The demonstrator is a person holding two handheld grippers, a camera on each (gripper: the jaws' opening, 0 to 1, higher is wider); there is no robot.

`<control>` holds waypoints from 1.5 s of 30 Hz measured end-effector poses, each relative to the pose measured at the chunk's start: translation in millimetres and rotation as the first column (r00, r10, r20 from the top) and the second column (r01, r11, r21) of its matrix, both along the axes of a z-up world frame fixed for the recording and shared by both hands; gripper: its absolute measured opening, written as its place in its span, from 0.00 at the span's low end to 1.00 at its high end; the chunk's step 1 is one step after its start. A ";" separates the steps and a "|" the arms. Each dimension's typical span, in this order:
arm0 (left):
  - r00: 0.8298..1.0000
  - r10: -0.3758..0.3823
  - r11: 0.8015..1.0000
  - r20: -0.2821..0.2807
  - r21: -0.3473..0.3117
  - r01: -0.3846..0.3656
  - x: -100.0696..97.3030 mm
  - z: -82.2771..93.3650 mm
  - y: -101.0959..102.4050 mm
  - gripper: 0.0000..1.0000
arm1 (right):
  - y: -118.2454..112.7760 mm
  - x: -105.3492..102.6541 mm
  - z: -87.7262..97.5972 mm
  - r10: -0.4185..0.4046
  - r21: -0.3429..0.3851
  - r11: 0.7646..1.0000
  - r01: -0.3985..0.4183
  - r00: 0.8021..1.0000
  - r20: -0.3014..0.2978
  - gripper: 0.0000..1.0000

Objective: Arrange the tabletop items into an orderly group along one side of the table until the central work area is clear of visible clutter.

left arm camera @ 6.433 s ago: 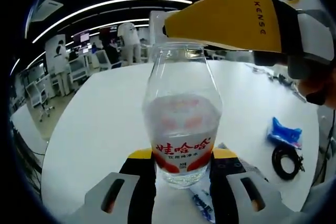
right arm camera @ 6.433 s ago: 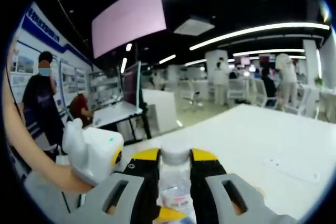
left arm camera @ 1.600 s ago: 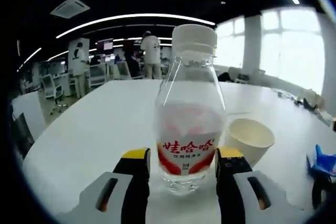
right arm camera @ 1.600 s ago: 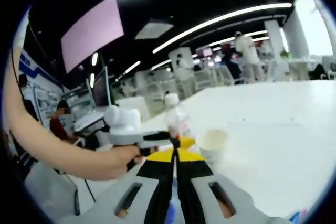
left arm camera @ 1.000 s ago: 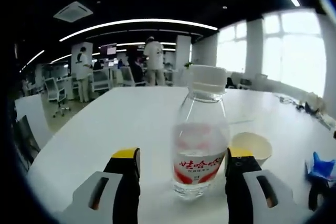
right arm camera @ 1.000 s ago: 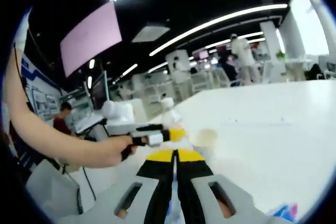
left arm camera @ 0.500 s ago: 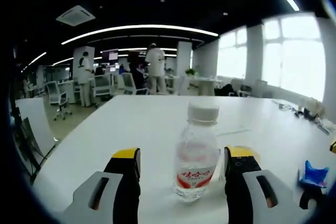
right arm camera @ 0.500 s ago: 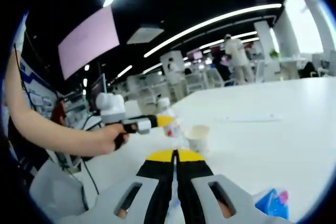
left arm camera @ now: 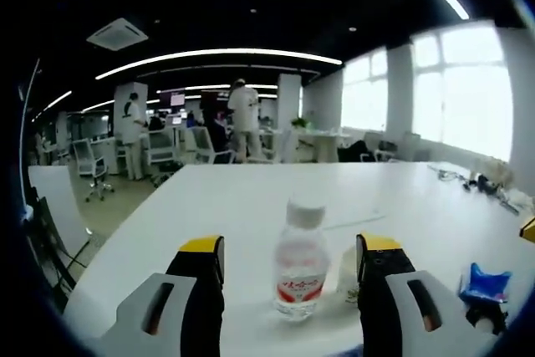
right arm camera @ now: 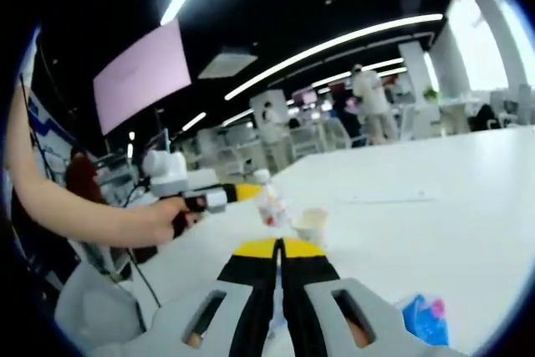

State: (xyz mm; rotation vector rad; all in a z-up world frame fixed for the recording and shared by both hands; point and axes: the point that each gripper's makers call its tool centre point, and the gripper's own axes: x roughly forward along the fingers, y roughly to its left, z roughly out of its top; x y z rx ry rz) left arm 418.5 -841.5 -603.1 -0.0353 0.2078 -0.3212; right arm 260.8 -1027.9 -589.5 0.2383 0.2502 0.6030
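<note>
**A:** On the white table [left arm camera: 167,206], near its edge, where did the water bottle [left arm camera: 301,261] stand?

**B:** Upright between the left gripper [left arm camera: 291,269]'s yellow-tipped jaws, touching neither. A second earlier it had filled much more of the left gripper view; now it sat smaller and farther off, so the gripper had let go and drawn back. A paper cup [left arm camera: 349,276] stood just beside it.

**A:** So that placement was done?

**B:** I judged so: bottle and cup were grouped at one side. A blue packet [left arm camera: 483,282] and a dark cable lay apart to the right, probably still to be gathered.

**A:** How were the claws?

**B:** Left spread wide, holding nothing. In the right gripper view, the right gripper [right arm camera: 280,248]'s jaws were pressed together. Something pale showed low between them, but I couldn't tell what, or whether it was gripped.

**A:** Any writing?

**B:** A red-and-white label with red characters, too small now to read. From the right gripper view the bottle [right arm camera: 270,199] and cup [right arm camera: 310,225] showed beside the left gripper [right arm camera: 242,192].
</note>
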 end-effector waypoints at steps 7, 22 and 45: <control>1.000 -0.026 1.000 0.009 0.017 0.025 -16.2 8.4 -3.7 0.61 | 4.8 -10.3 10.4 0.024 -0.005 1.000 -0.024 0.999 0.022 0.00; 0.999 -0.033 0.998 0.027 0.046 0.031 -40.4 28.6 -0.8 0.59 | 6.7 -28.4 28.1 0.033 0.018 0.999 -0.033 0.998 0.048 0.00; 0.997 -0.075 0.996 0.030 0.039 0.074 -58.7 33.7 -4.6 0.56 | -1.4 -55.4 49.7 0.008 0.029 1.000 -0.010 0.998 0.068 0.00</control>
